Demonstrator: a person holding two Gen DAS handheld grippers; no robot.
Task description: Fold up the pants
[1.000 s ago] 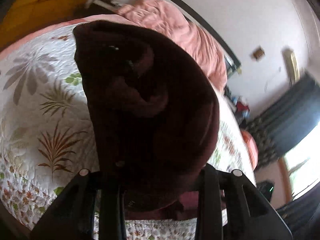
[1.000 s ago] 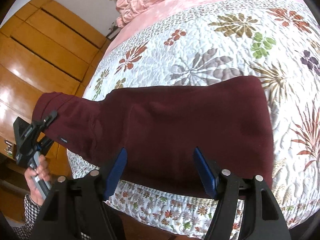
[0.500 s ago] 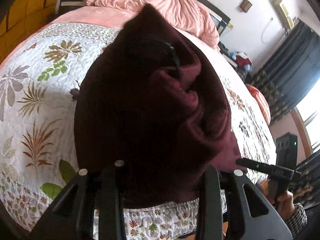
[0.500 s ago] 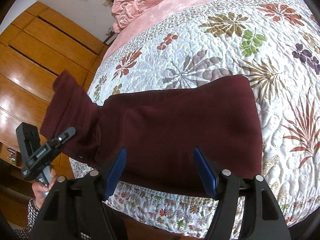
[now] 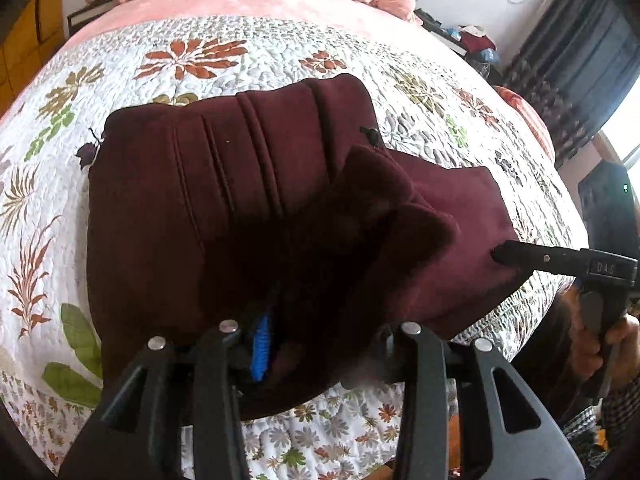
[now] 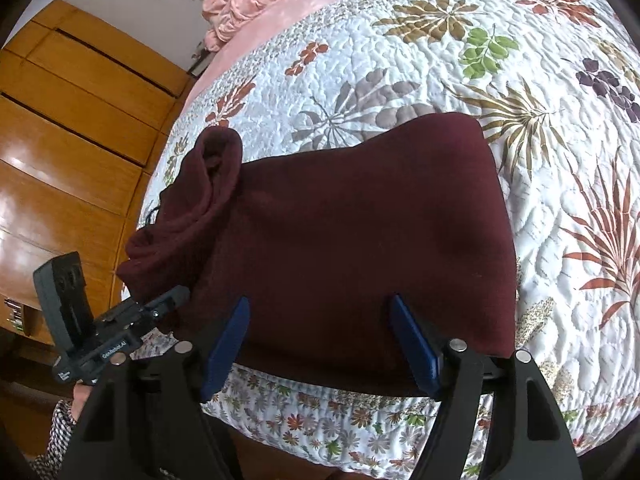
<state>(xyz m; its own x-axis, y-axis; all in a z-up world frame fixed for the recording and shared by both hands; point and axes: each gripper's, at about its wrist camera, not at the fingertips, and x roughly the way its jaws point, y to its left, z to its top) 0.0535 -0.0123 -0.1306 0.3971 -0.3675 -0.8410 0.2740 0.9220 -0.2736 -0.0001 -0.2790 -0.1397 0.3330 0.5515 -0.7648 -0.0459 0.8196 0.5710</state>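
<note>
Left gripper (image 5: 320,344) pointed steeply down with its jaws opening, a bunched fold of the maroon pants (image 5: 224,208) between them, lying on the floral quilt (image 5: 192,48); only this view showed the pleated seams. Right gripper (image 6: 320,344), seen best from its own camera, stood wide open, tilted down over the near edge of the pants (image 6: 360,220), gripping nothing.

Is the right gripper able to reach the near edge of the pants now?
Probably yes: the right gripper hangs over the pants, jaws opening, nothing between them and the near edge.
</note>
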